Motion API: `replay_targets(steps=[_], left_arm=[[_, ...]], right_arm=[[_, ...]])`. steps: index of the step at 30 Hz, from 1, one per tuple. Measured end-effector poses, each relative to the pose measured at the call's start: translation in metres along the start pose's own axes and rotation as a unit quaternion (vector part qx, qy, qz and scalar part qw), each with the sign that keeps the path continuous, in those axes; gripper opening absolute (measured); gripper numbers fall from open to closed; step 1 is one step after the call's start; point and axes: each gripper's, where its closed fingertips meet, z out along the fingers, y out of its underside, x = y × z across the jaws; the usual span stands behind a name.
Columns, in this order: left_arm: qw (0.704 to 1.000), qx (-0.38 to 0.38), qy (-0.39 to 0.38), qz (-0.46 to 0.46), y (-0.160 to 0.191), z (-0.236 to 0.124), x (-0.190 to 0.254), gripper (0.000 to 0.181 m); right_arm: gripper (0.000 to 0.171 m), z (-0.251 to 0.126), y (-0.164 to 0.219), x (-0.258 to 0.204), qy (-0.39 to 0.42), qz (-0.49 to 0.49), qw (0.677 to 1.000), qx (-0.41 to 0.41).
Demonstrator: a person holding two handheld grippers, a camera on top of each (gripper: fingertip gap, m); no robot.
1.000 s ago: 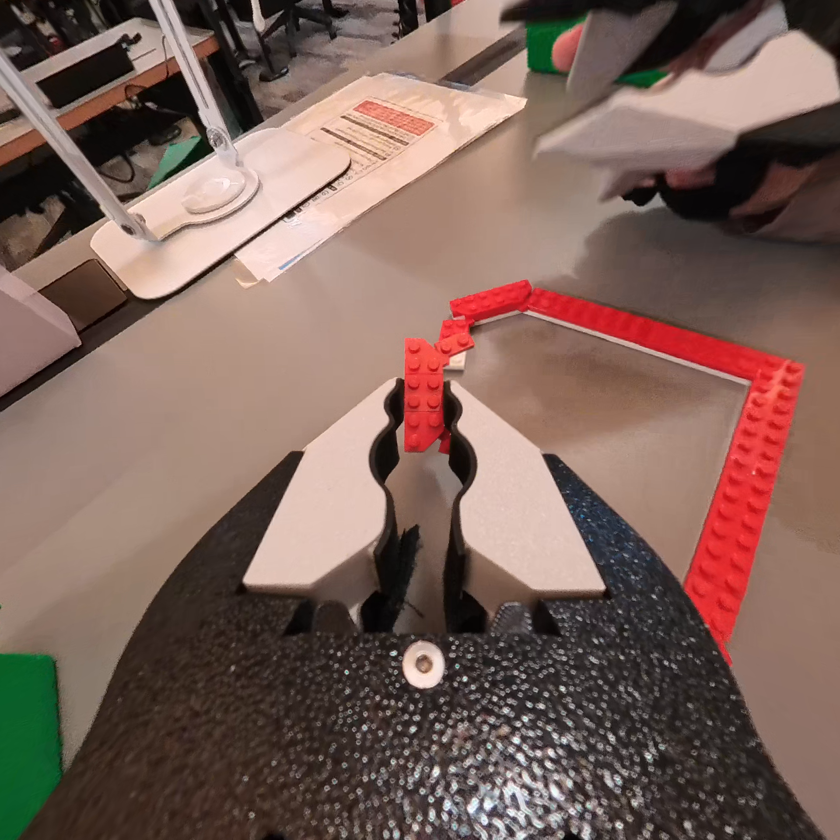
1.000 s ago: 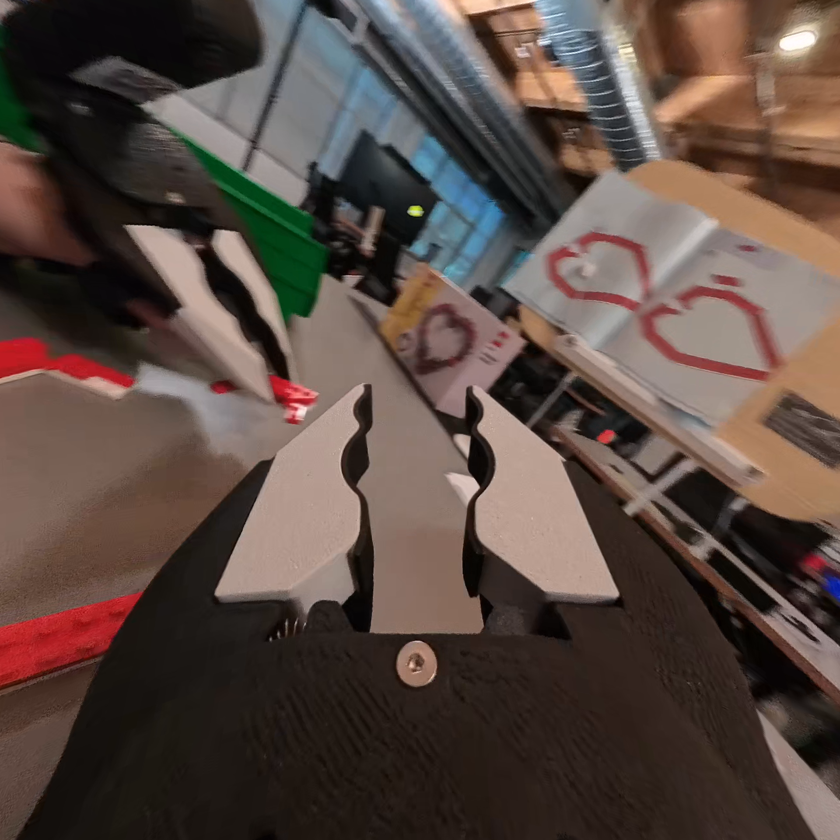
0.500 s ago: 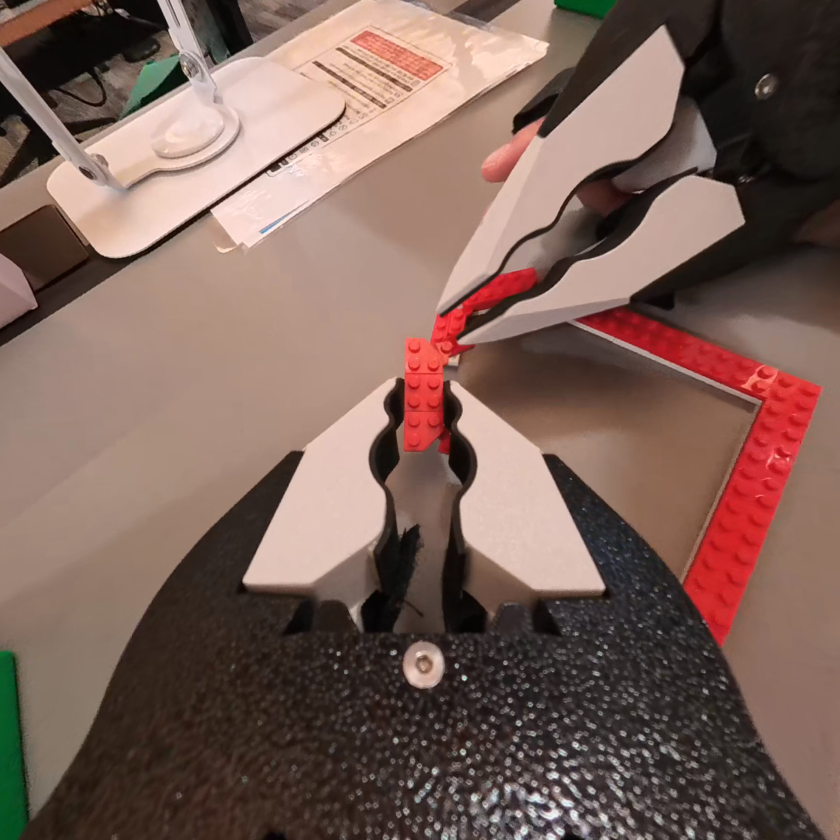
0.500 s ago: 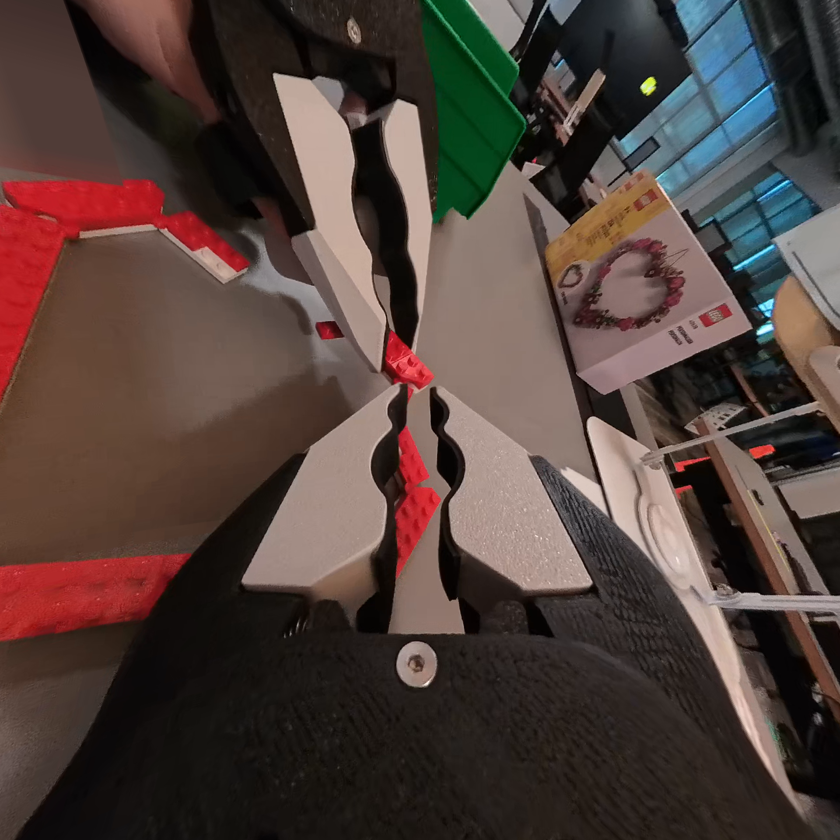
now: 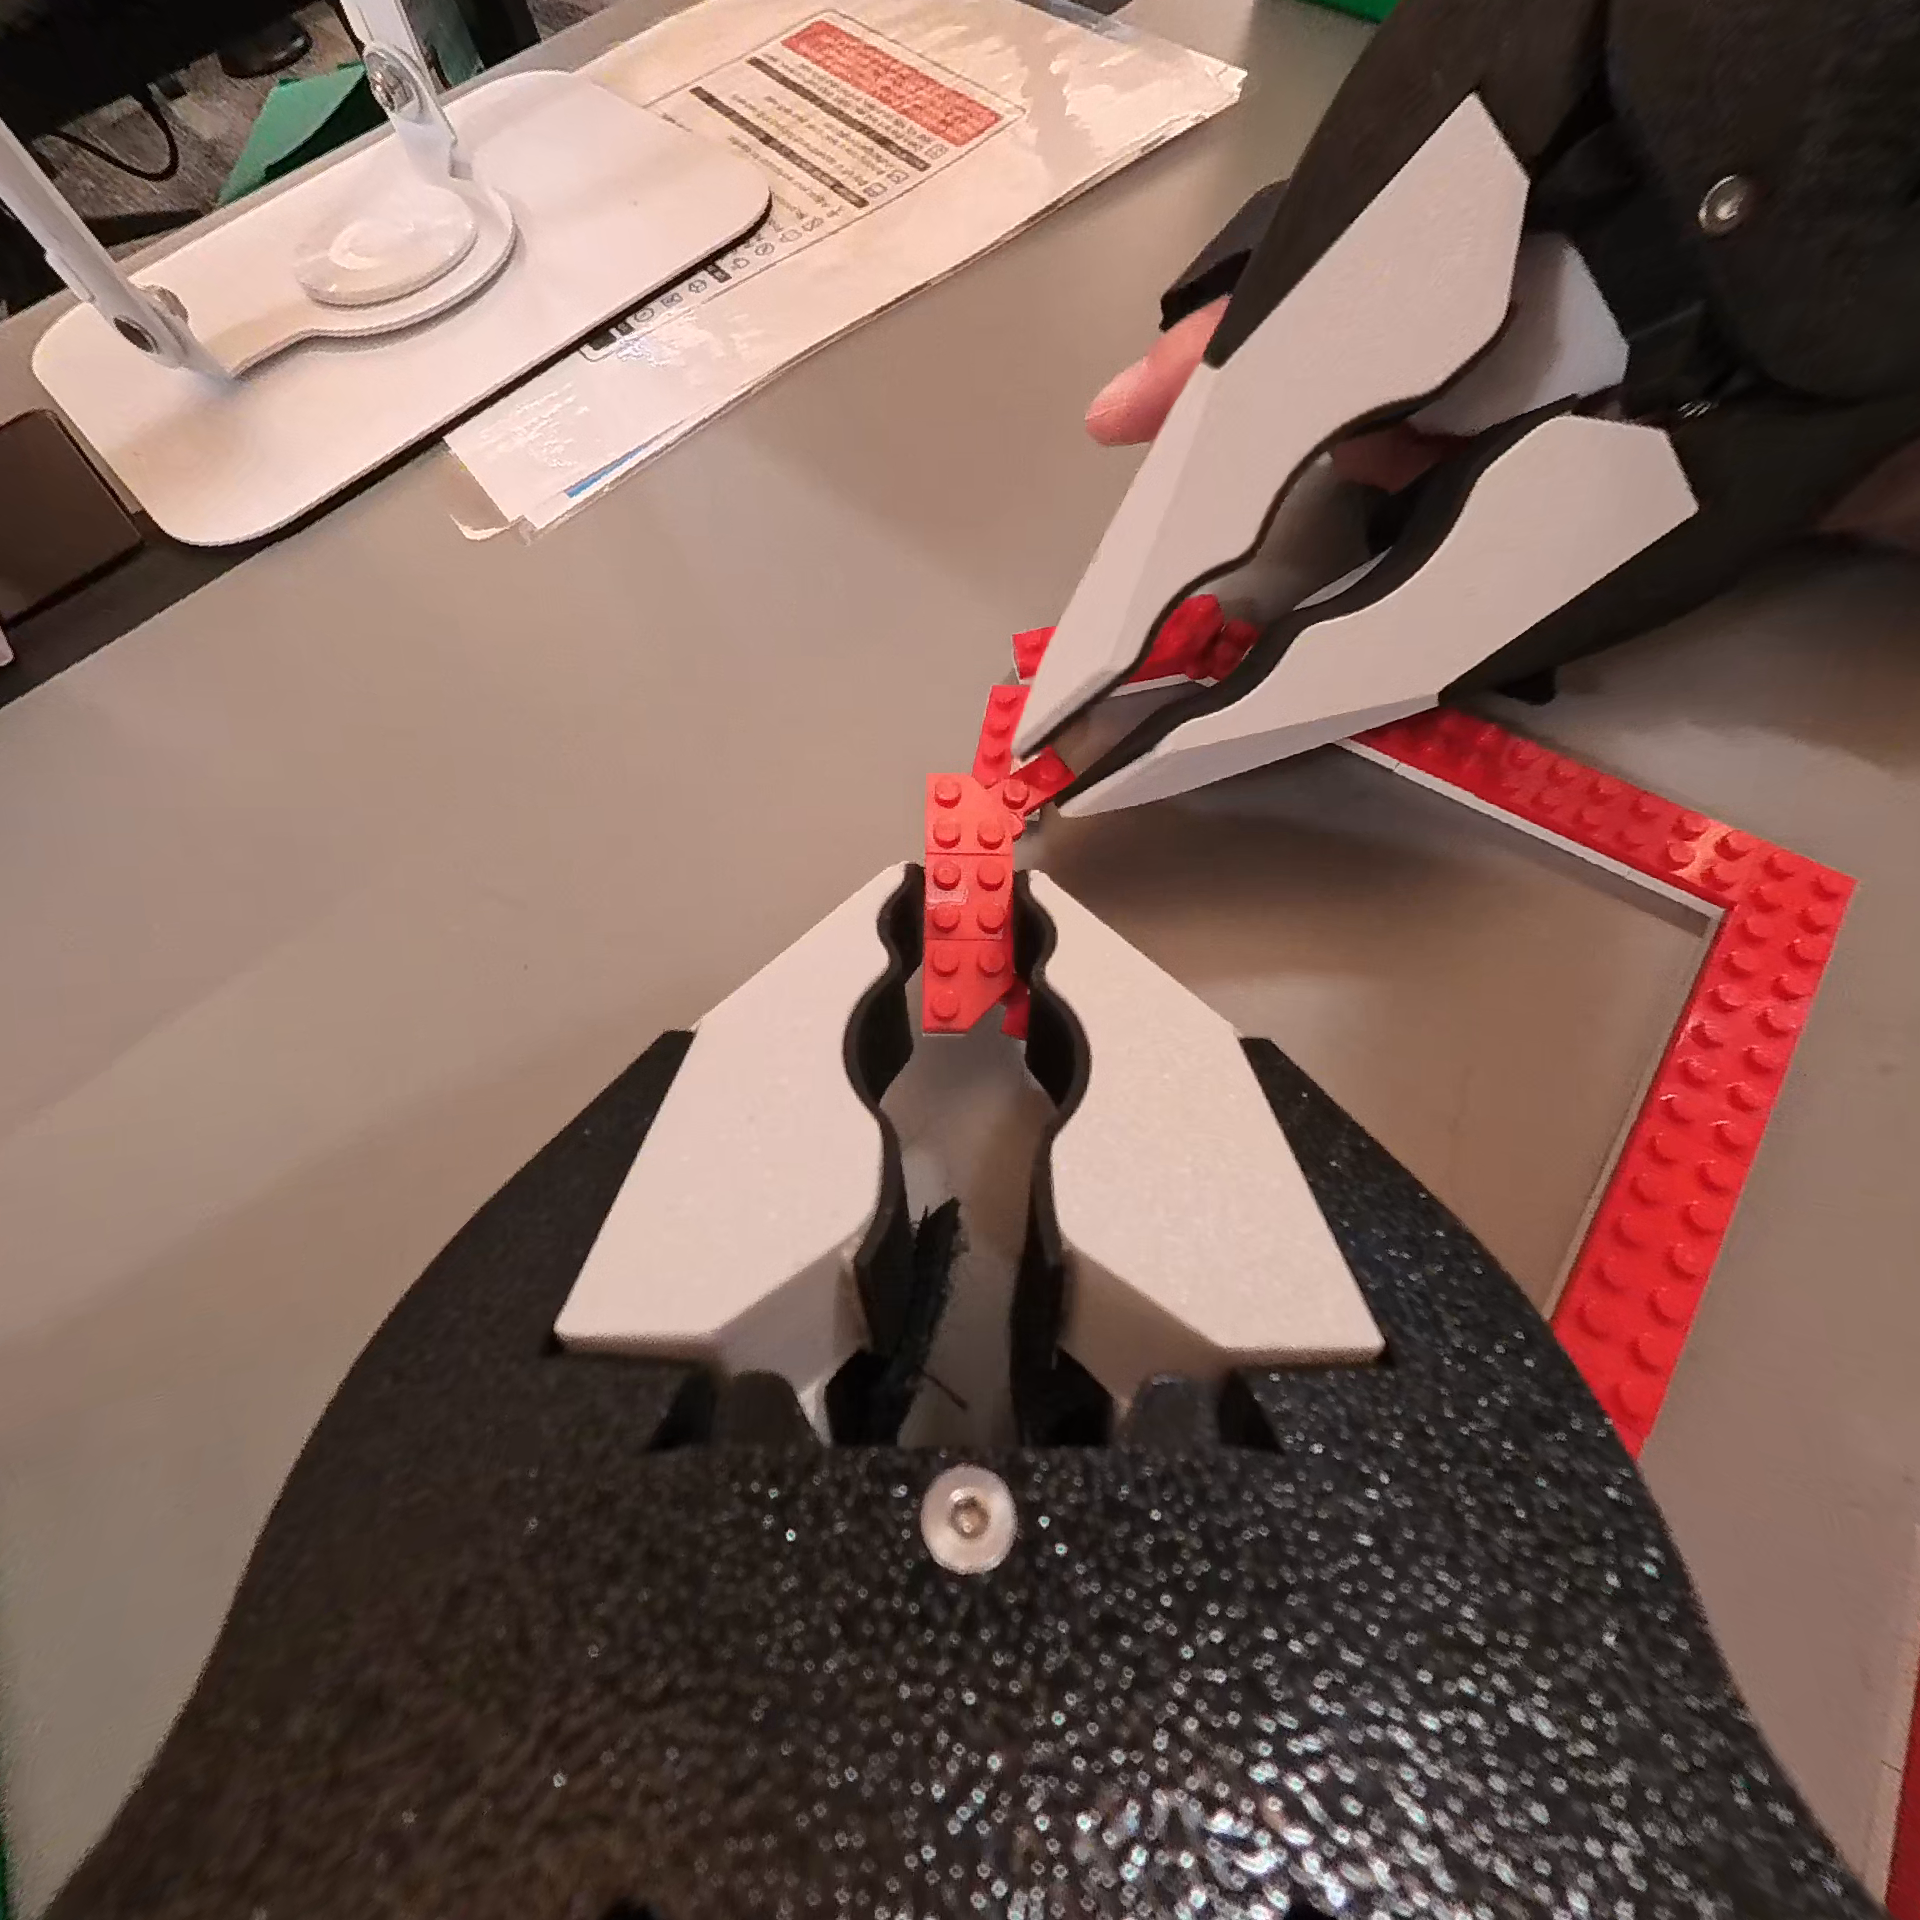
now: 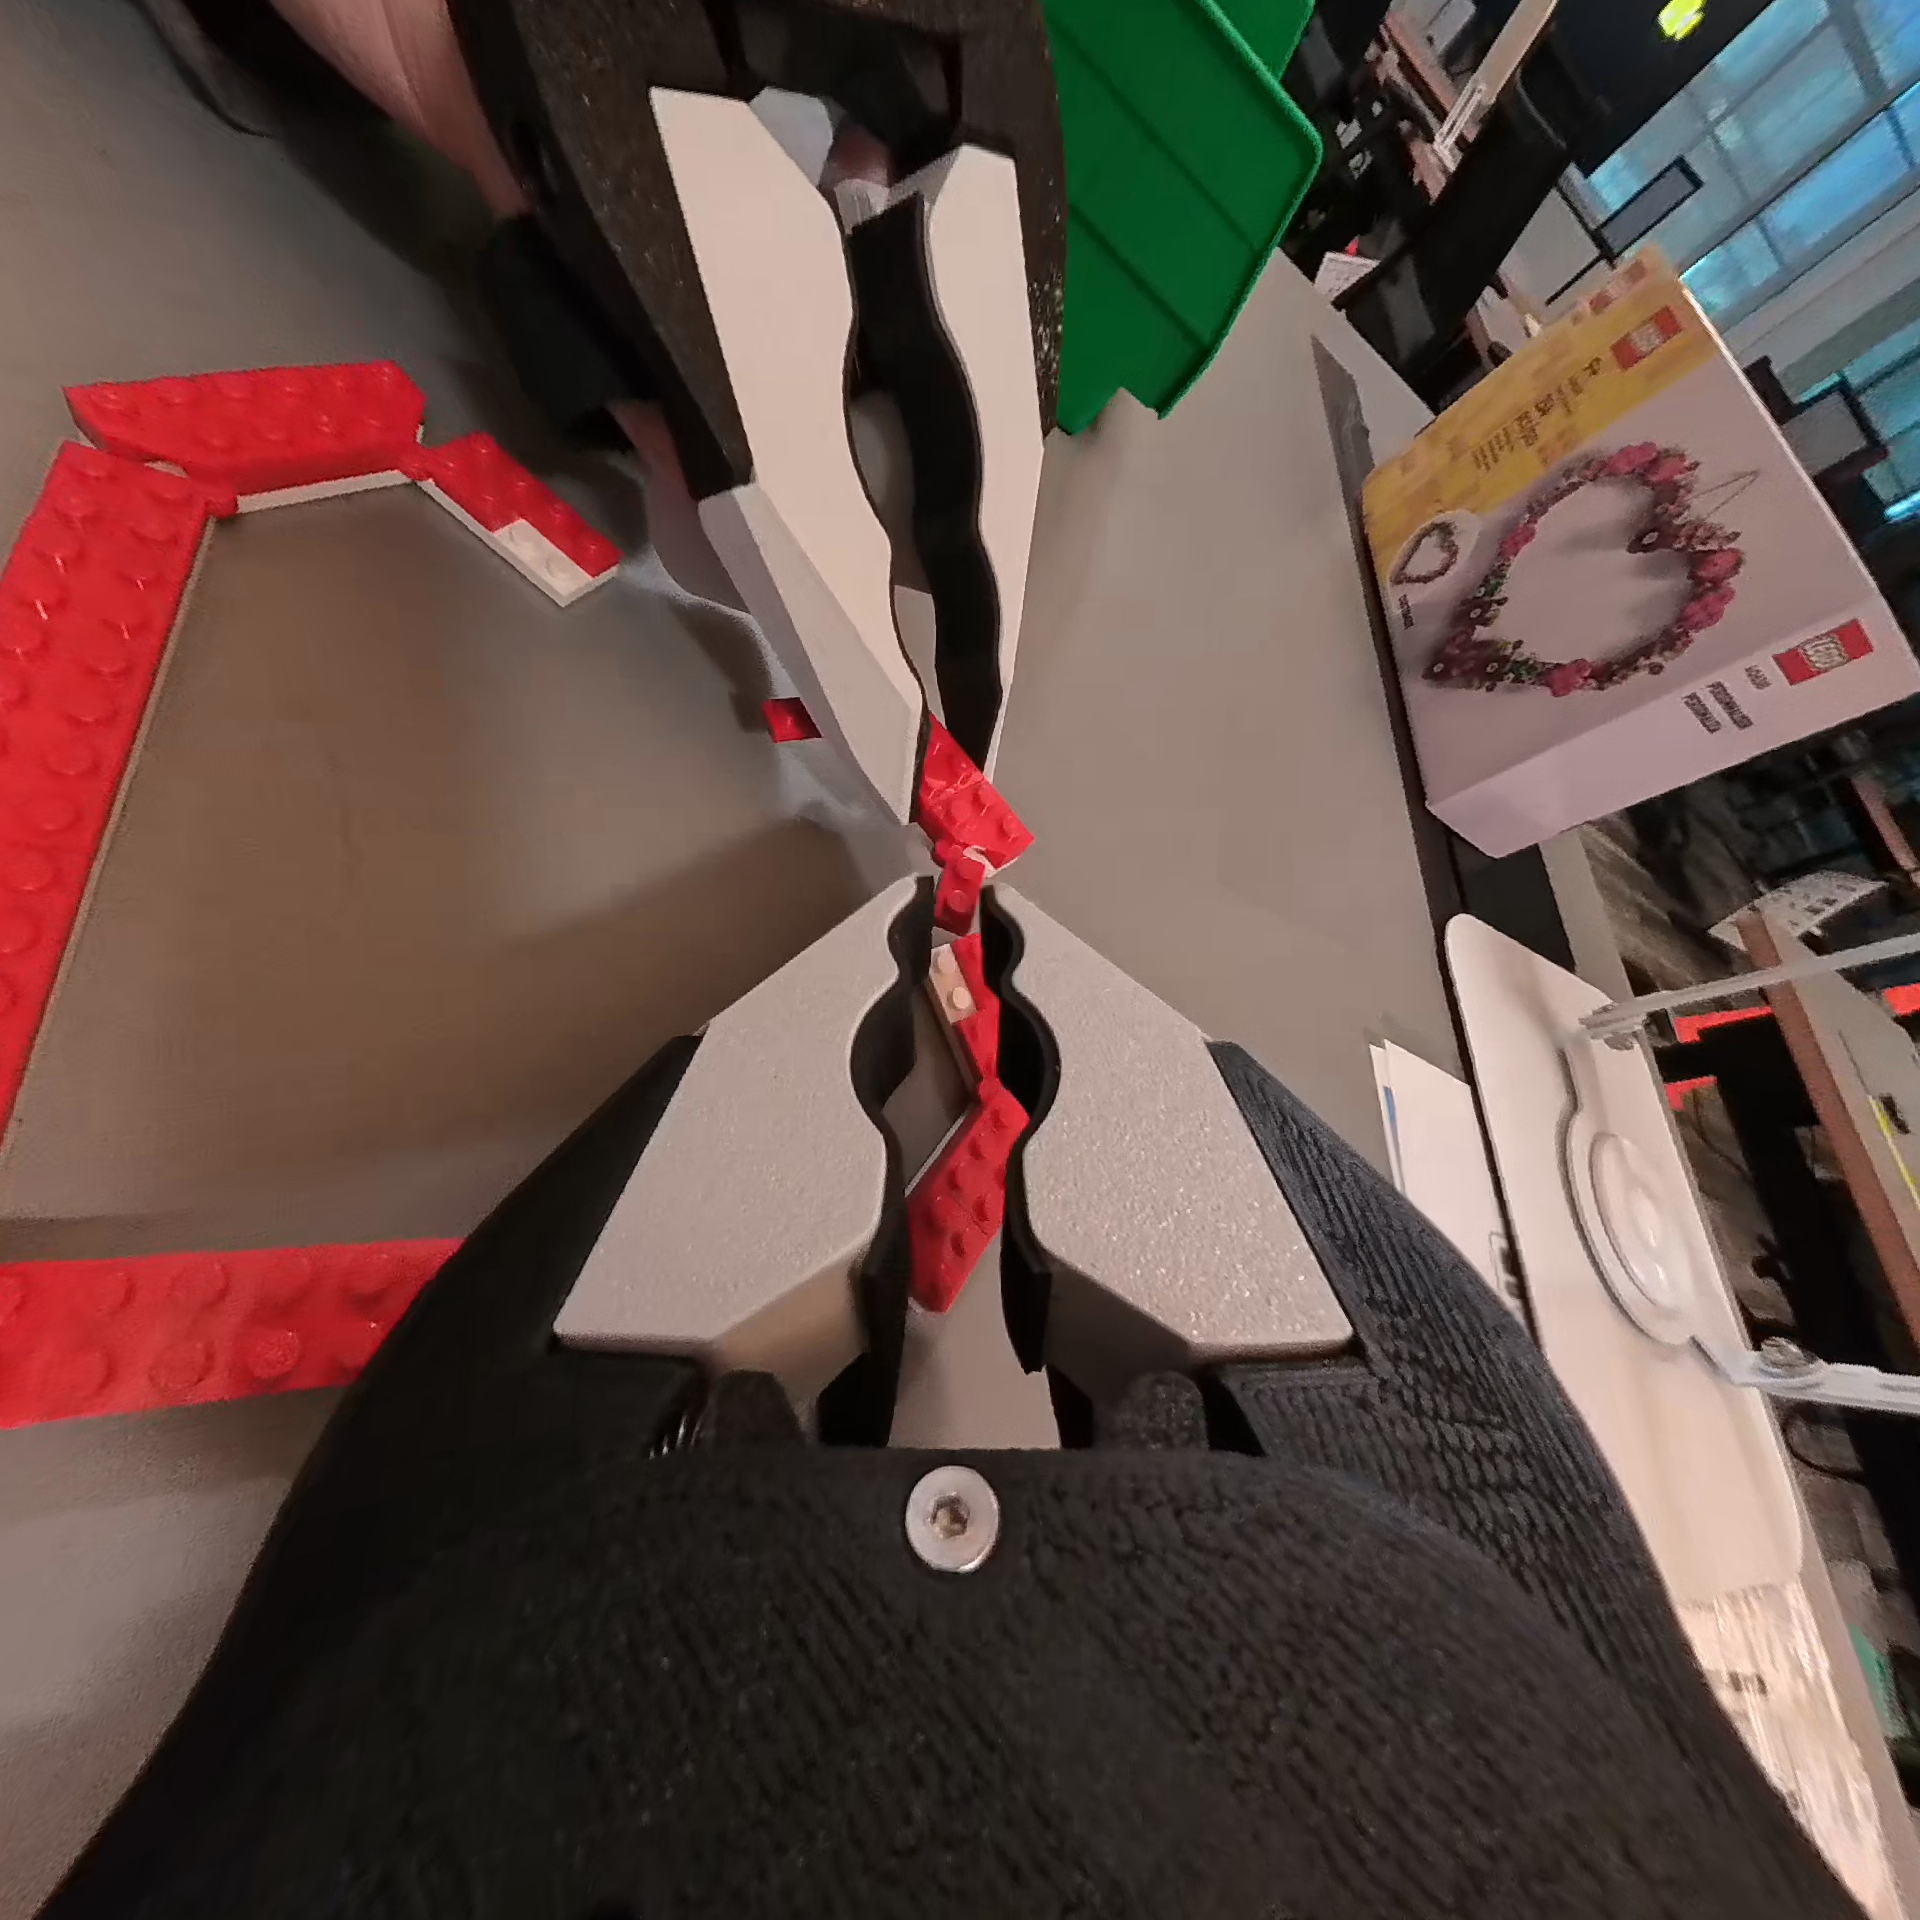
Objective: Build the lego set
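Each gripper has a black speckled body, 2 grey fingers with wavy black pads, 1 silver screw.

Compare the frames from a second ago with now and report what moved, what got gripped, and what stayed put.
The right gripper swung in from up above the grey table, came down onto the end of the red brick chain and closed on it, tip to tip with the left gripper. The left gripper stayed shut on its studded red brick strip; the red heart-shaped frame remained flat on the table.
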Motion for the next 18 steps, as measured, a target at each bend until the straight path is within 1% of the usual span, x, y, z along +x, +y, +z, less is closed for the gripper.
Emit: replay_targets(steps=[1, 13, 18], left_arm=[[1.000, 0.000, 0.000, 0.001, 0.0001, 0.0001, 0.0002, 0.015], [0.999, -0.002, -0.001, 0.033, -0.0002, 0.0003, 0.0036, 0.015], [1.000, -0.002, -0.001, 0.029, -0.0004, 0.0011, 0.0035, 0.015]], right_arm=[[0.006, 0.0001, 0.0002, -0.0004, -0.001, -0.001, 1.000, -0.002], [0.005, -0.0007, 0.0026, -0.0017, -0.015, 0.008, 1.000, -0.008], [0.005, -0.0010, 0.0031, -0.0017, -0.017, 0.013, 1.000, -0.008]])
